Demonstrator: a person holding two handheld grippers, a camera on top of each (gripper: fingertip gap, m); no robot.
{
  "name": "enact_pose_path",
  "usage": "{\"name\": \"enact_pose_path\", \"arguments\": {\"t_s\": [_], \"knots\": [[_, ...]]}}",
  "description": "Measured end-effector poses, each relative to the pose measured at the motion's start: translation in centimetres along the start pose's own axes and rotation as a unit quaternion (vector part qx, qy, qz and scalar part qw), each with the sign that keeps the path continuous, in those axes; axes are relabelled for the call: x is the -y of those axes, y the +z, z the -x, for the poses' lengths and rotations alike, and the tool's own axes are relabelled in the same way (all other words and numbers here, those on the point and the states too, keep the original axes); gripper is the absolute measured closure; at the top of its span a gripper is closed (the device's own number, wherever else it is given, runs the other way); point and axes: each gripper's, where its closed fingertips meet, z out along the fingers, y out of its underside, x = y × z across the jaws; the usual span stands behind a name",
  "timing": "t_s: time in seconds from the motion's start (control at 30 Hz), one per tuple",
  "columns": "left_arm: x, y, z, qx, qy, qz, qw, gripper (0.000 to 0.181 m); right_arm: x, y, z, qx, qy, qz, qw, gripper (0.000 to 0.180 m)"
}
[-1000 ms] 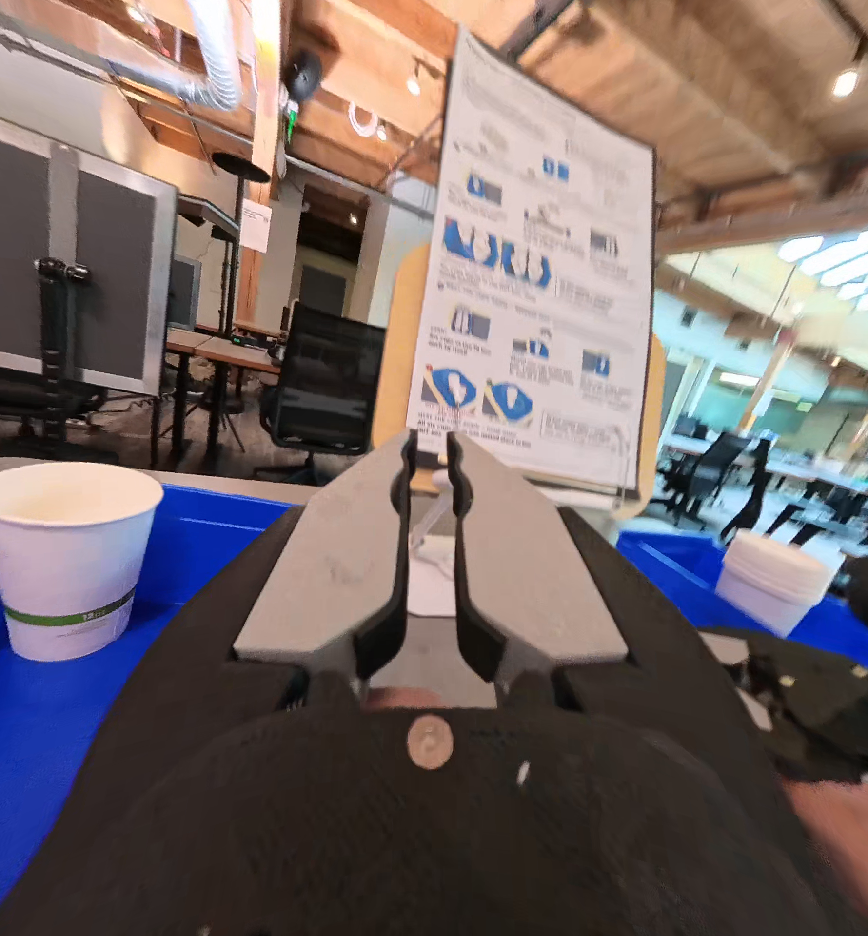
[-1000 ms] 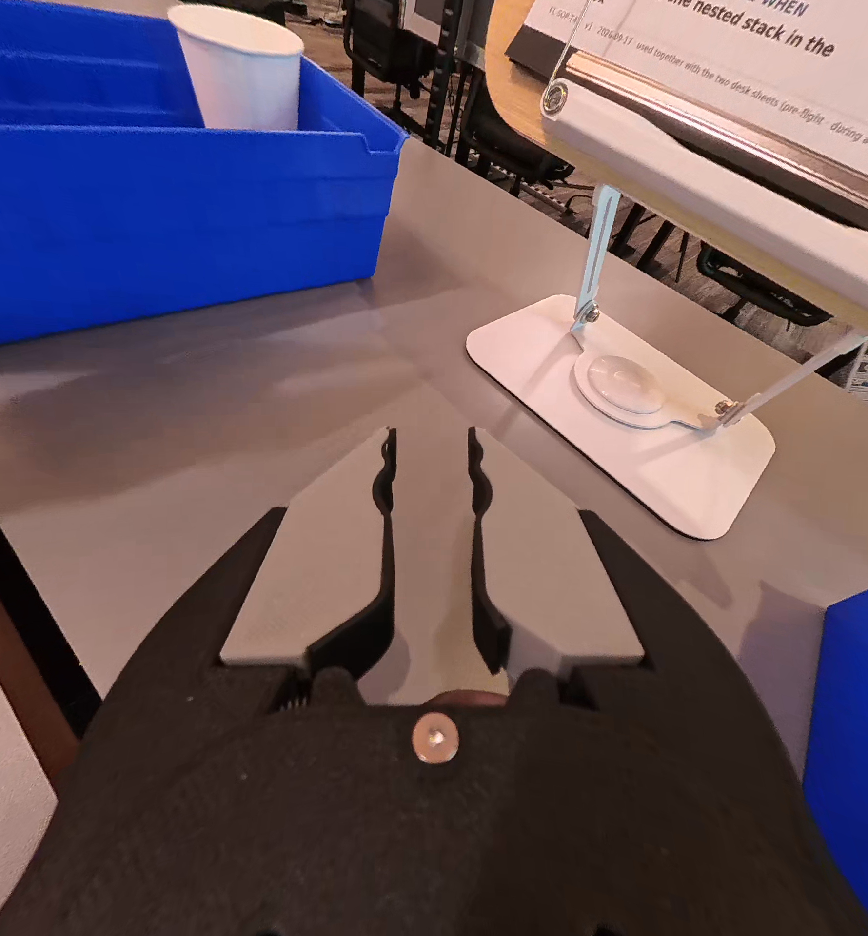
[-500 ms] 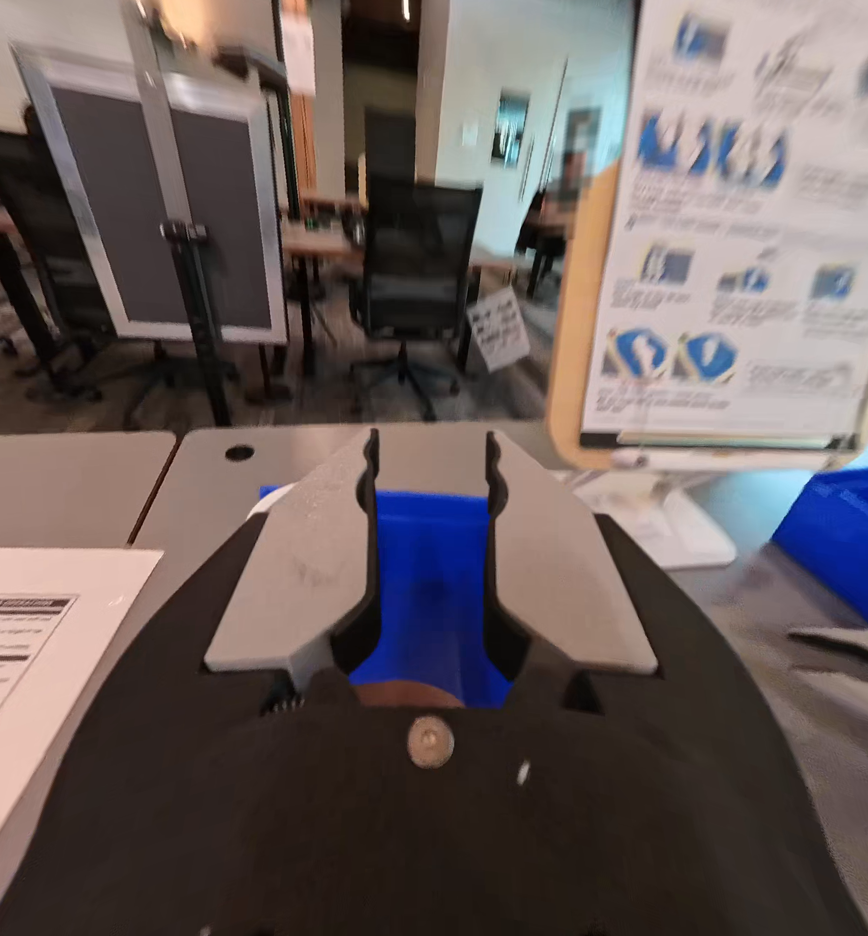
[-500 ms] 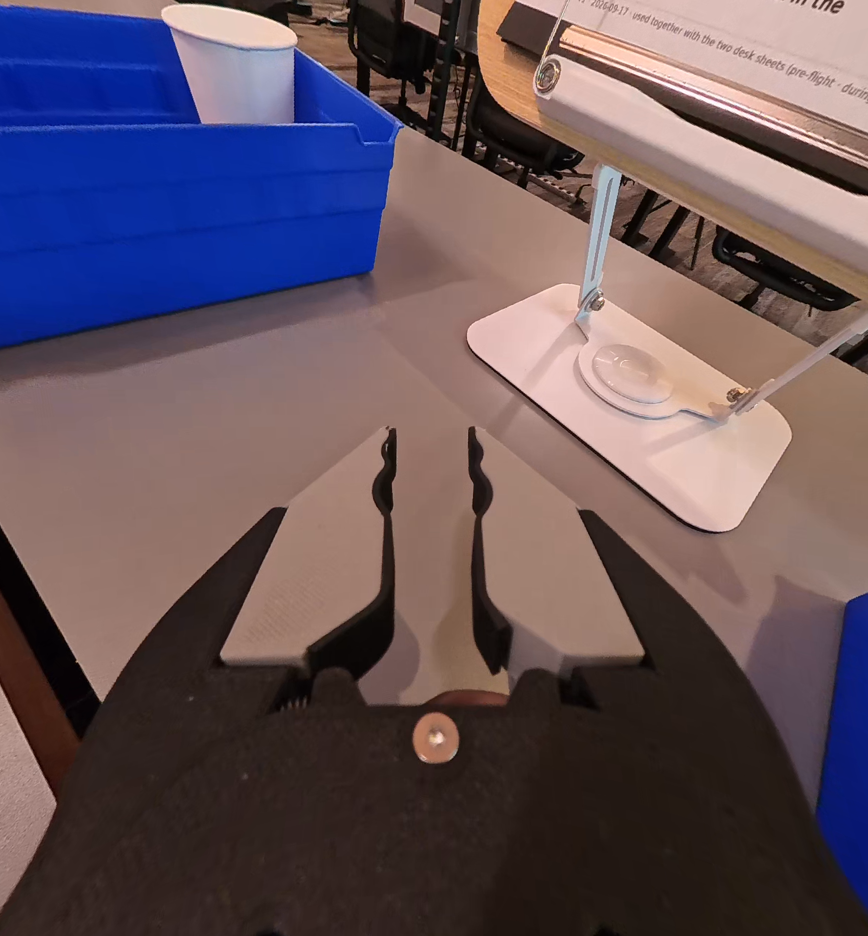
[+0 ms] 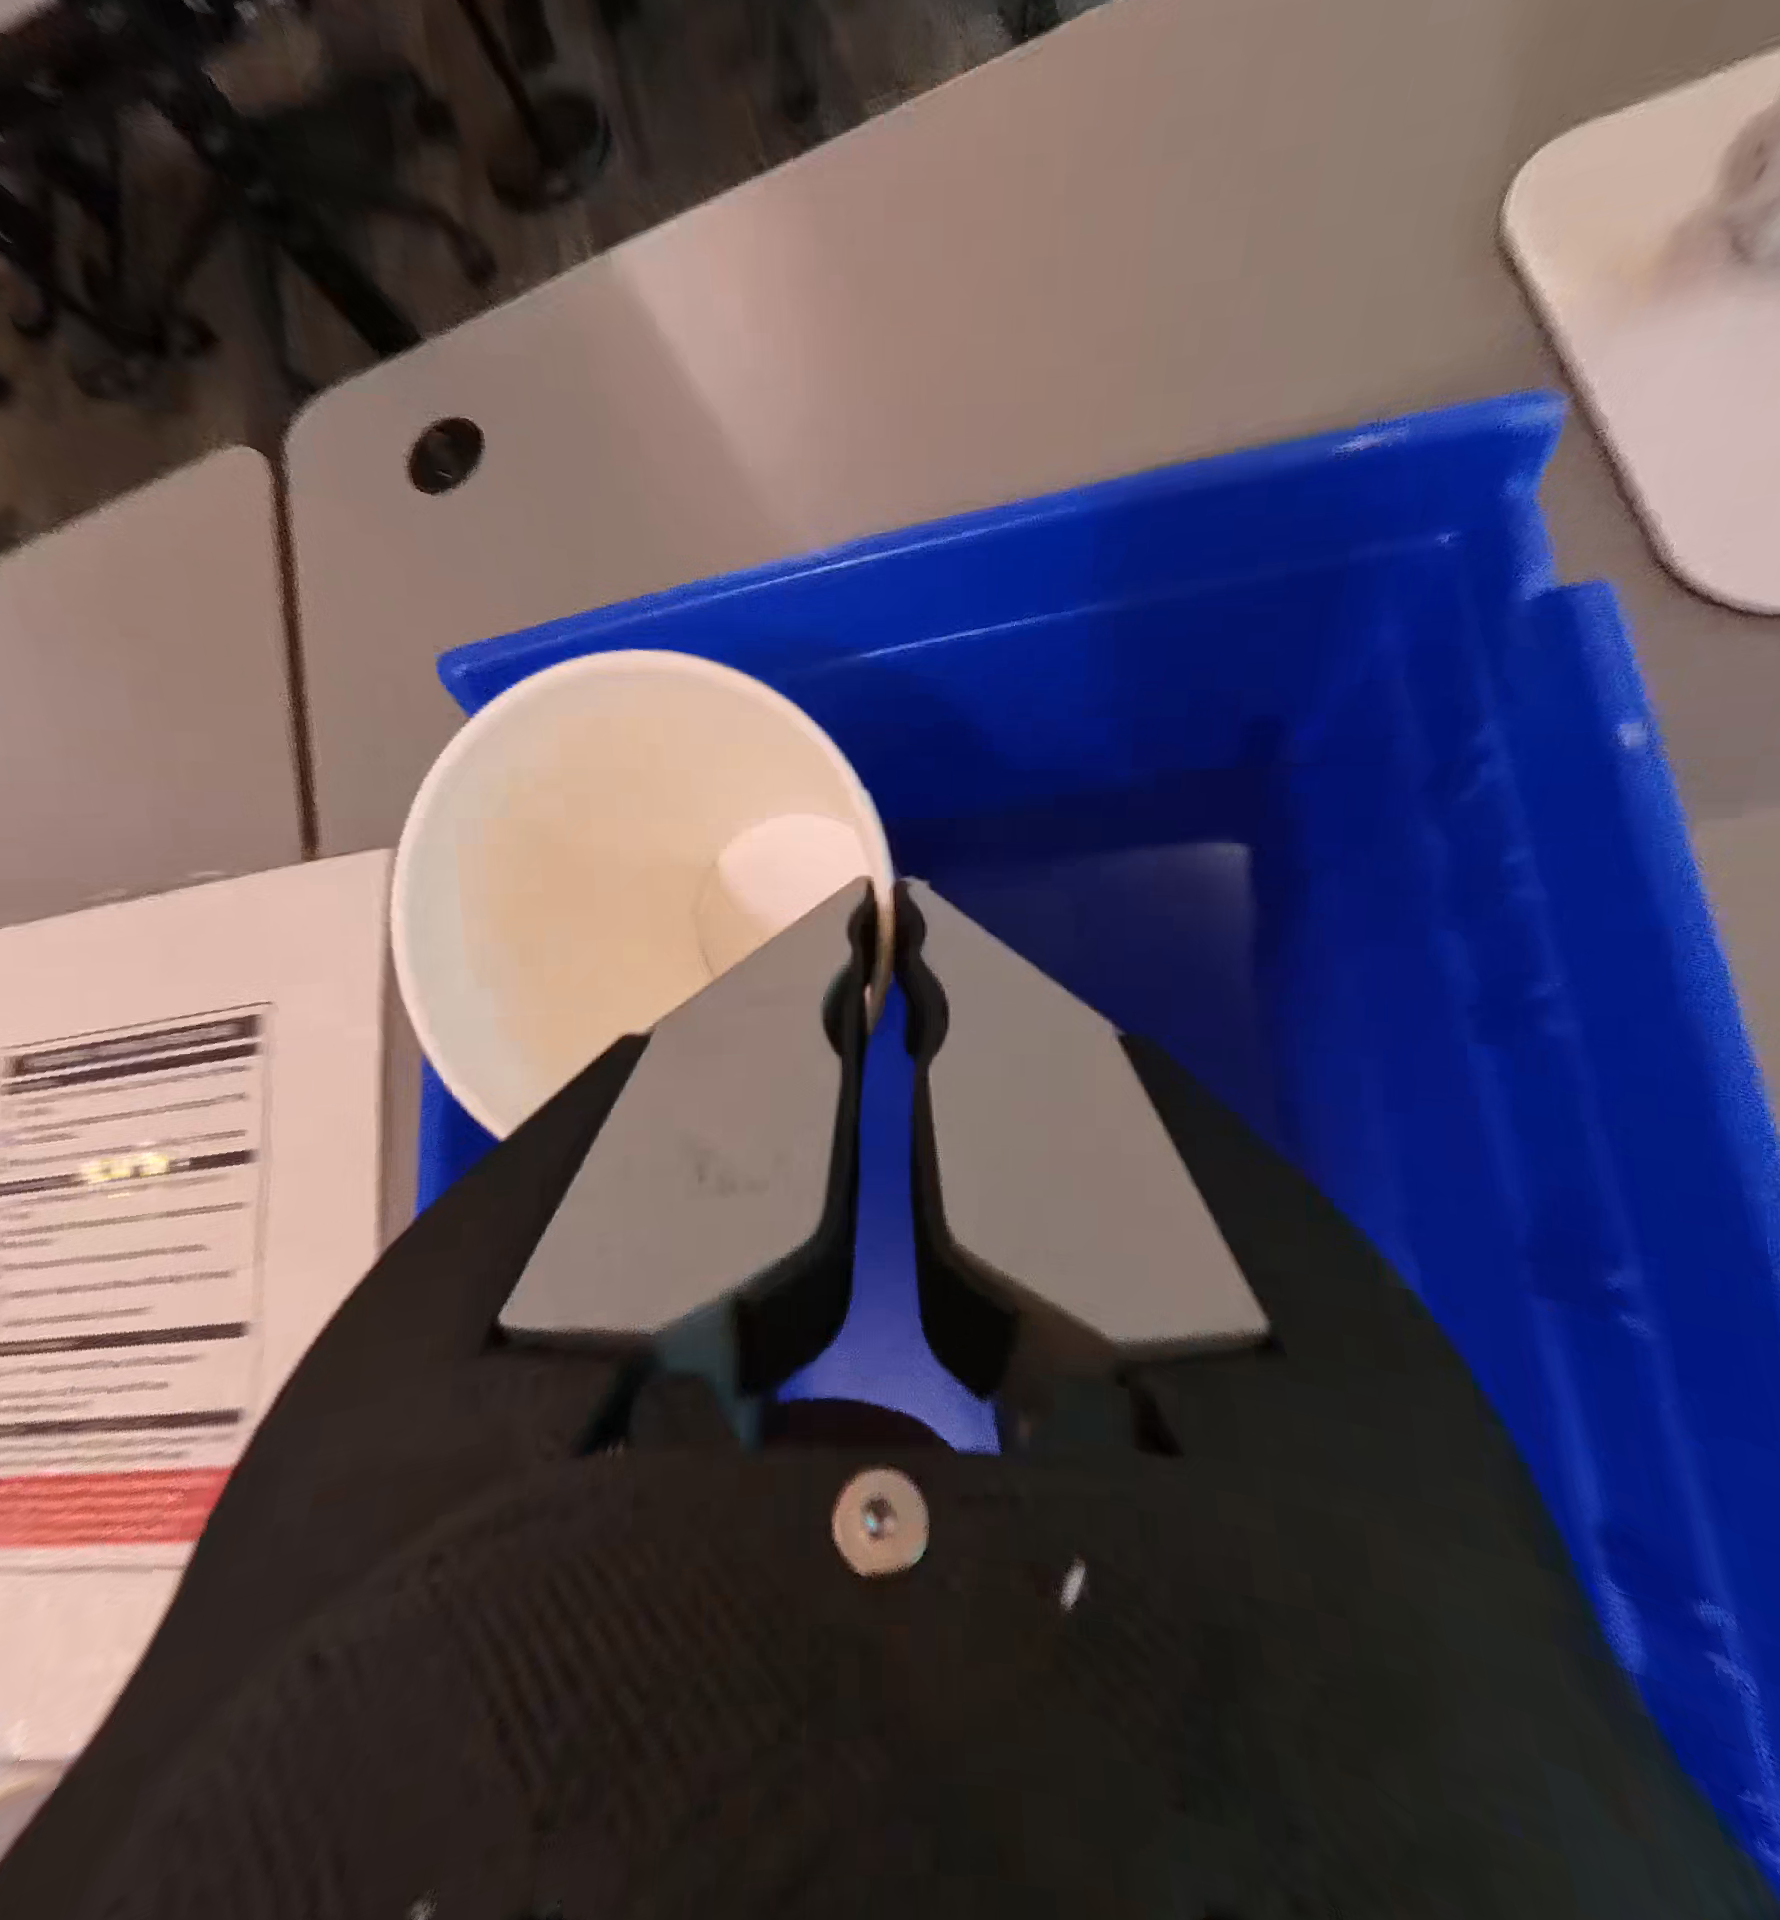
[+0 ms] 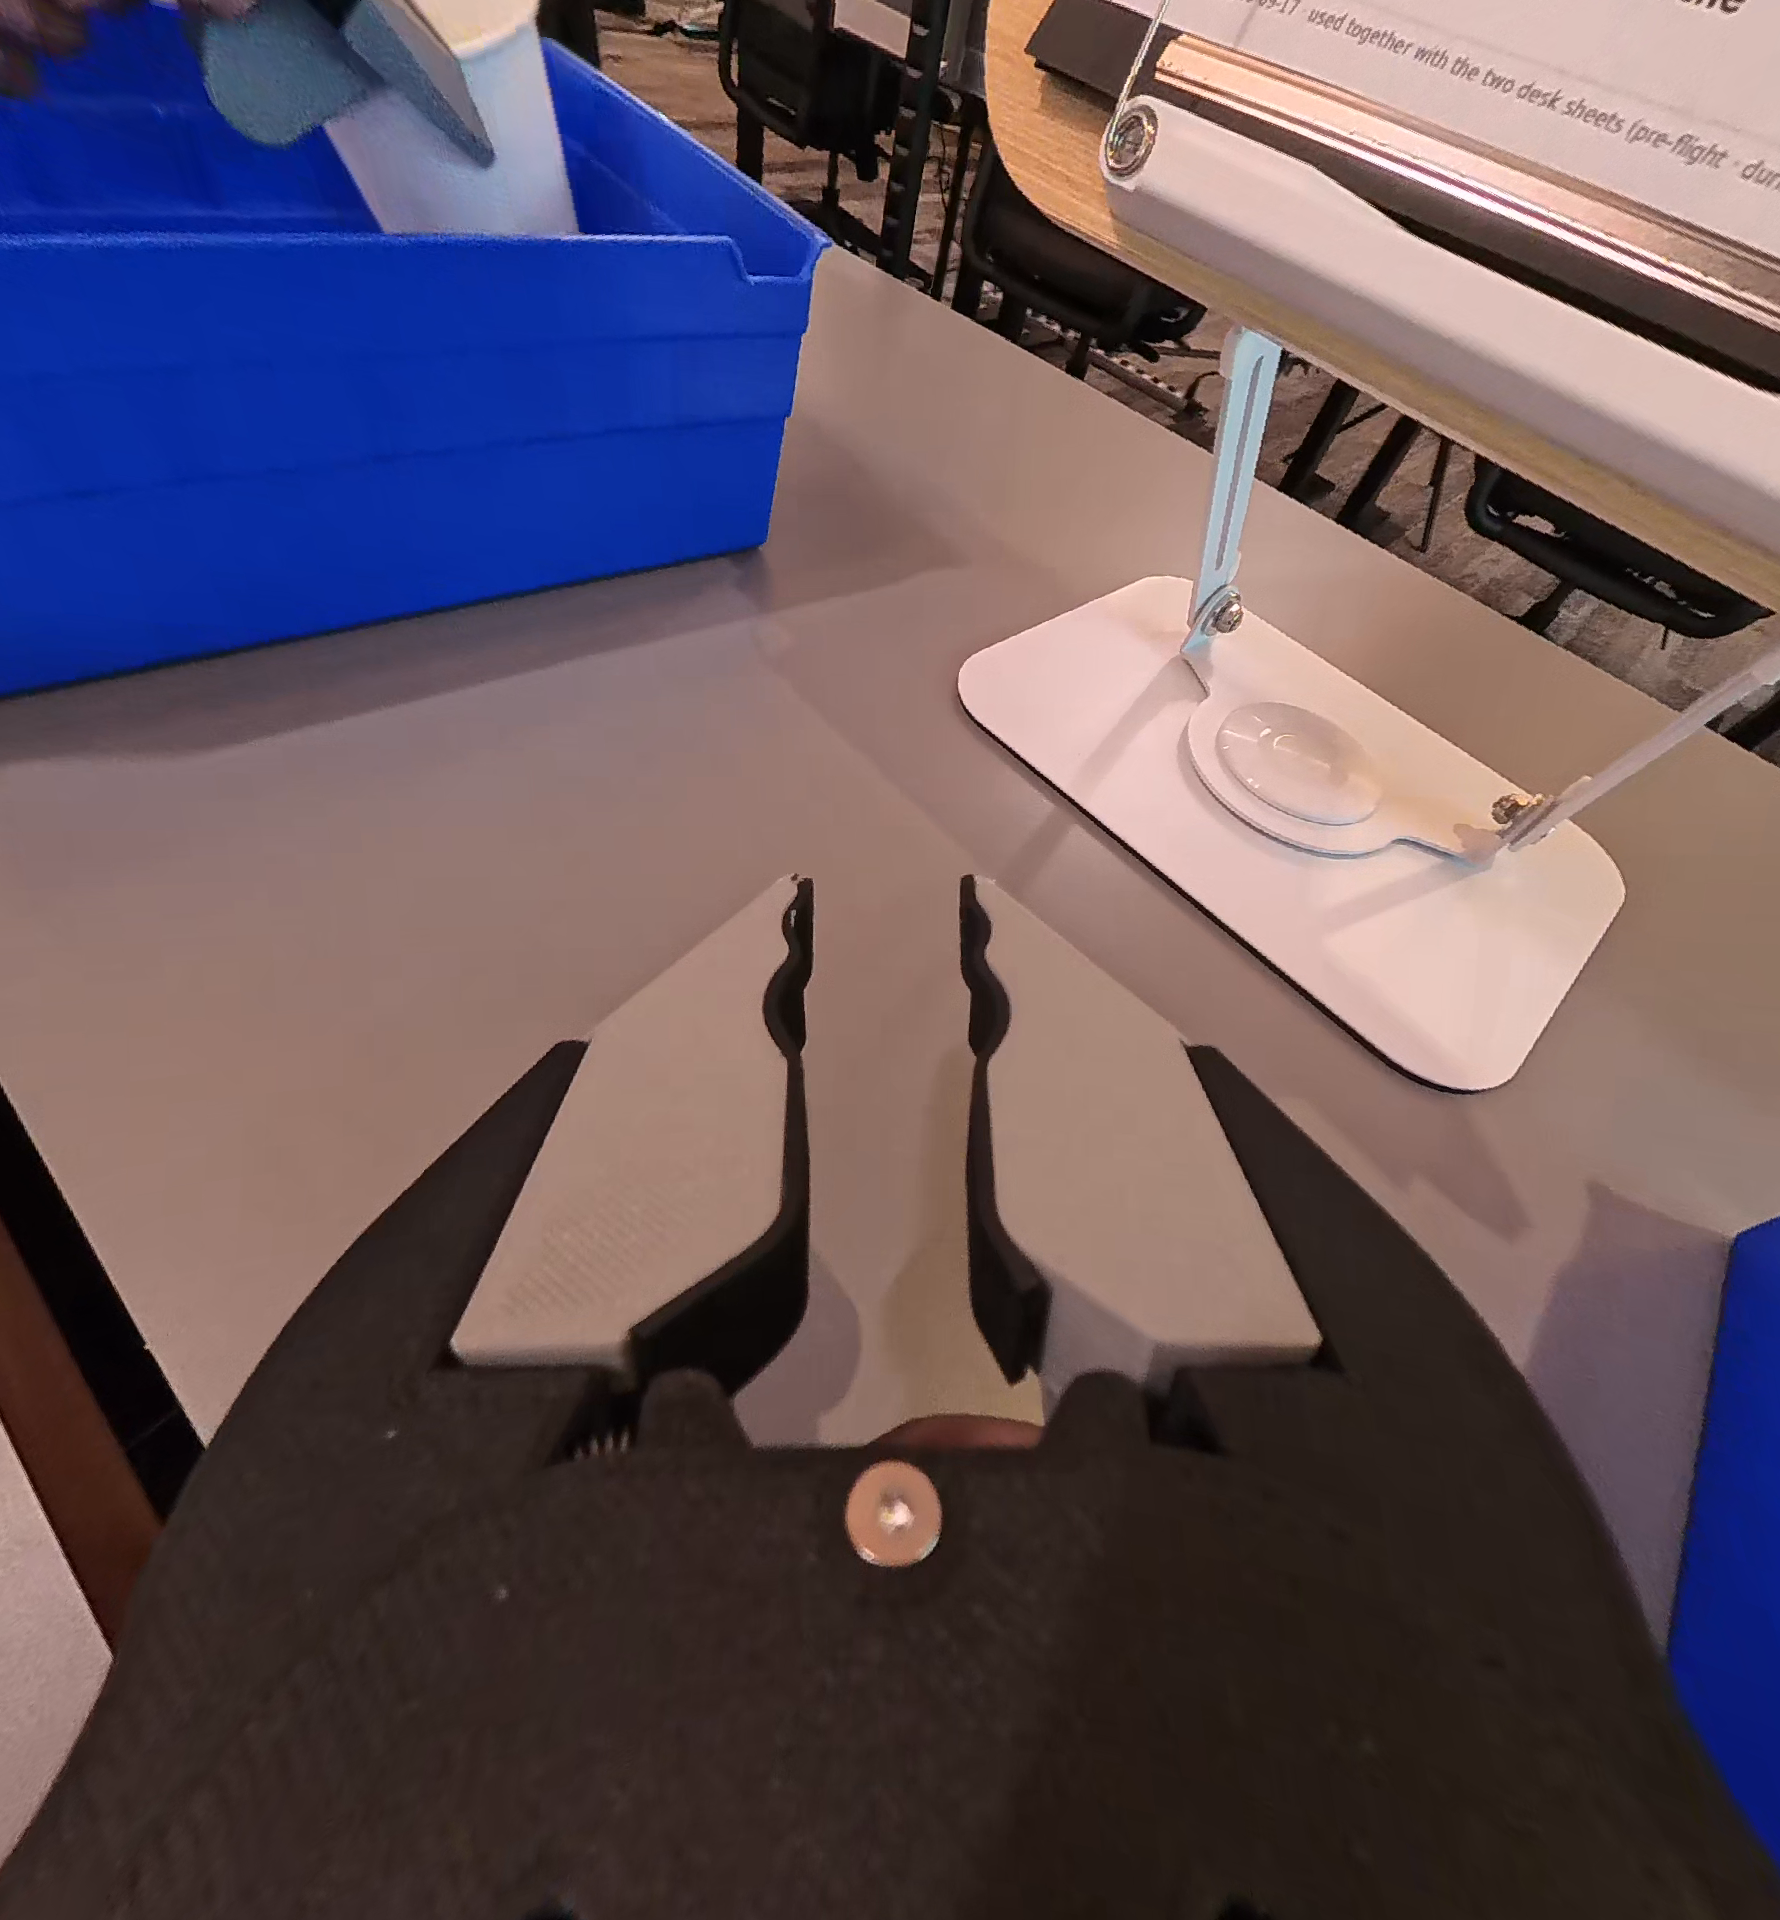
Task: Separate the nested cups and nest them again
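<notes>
Left gripper [image 5: 884, 899] angled steeply down over the blue bin [image 5: 1468, 935]; fingers pinched onto the near rim of a white paper cup [image 5: 595, 862], one finger inside the wall, the other outside. Cup at the bin's far left corner, mouth open toward the camera, pale inside, round bottom visible. Whether it stands on the bin floor or hangs lifted: cannot tell. Rest of the bin's inside in view bare blue. Printed sheet [image 5: 127, 1247] flat on the grey table [image 5: 969, 312], just left of the bin, with black bars and a red band low down. Corner of a white stand base [image 5: 1696, 364] at upper right, beside the bin. Left view blurred throughout.

Right gripper [image 6: 886, 894] low over bare table, well apart from the bin, fingers [image 6: 657, 1143] spread with a clear gap, nothing between them. Ahead and to its right, the white stand base on the table, thin metal struts rising to a tilted board [image 6: 1488, 187] with a printed sheet clipped on. Same blue bin at upper left in that view, cup inside at the far end, leaning, left gripper clamped on its top. Edge of a second blue bin [image 6: 1769, 1558] at far right.
</notes>
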Motion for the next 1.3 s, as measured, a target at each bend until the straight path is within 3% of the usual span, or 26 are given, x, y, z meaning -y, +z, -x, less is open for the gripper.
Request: {"name": "enact_pose_path", "arguments": {"t_s": [0.17,0.3,0.47,0.57,0.7,0.83,0.87,0.9,0.93,1.1,1.3], "knots": [[3.2,-4.4,-2.2,-0.021,0.036,-0.095,0.995,0.181,0.6,-0.5,-0.5,-0.003,0.011,-0.013,1.000,0.155],[5.3,-9.5,-8.1,-0.022,0.165,-0.181,0.969,0.181,1.2,-0.8,-0.2,0.017,0.041,-0.029,0.999,0.154],[5.1,-12.2,-17.7,0.020,0.412,-0.236,0.880,0.181,3.9,-2.5,0.1,0.080,0.114,-0.100,0.985,0.151],[2.6,-12.1,-23.4,-0.026,0.541,-0.256,0.801,0.181,6.1,-4.5,-0.1,0.125,0.173,-0.156,0.964,0.147],[1.1,-10.5,-25.9,0.011,0.617,-0.227,0.753,0.181,7.9,-6.2,0.2,0.171,0.215,-0.195,0.942,0.142],[0.1,-10.0,-28.8,0.039,0.679,-0.216,0.701,0.181,6.4,-4.8,0.5,0.137,0.192,-0.146,0.961,0.133],[-0.1,-10.0,-29.6,0.043,0.689,-0.216,0.690,0.181,5.7,-4.3,0.3,0.116,0.185,-0.127,0.968,0.134],[-0.2,-10.0,-30.4,0.049,0.698,-0.221,0.680,0.181,4.7,-3.7,-0.3,0.087,0.174,-0.101,0.976,0.146],[-0.3,-10.0,-30.9,0.057,0.703,-0.220,0.674,0.181,4.0,-3.4,-0.6,0.067,0.155,-0.083,0.982,0.161],[0.3,-10.4,-32.9,0.081,0.669,-0.273,0.686,0.175,2.9,-3.3,-2.2,-0.005,0.117,-0.059,0.991,0.180],[0.4,-12.7,-34.8,0.000,0.544,-0.350,0.762,0.178,3.1,-3.9,-3.4,-0.008,0.159,-0.074,0.984,0.180]]}}
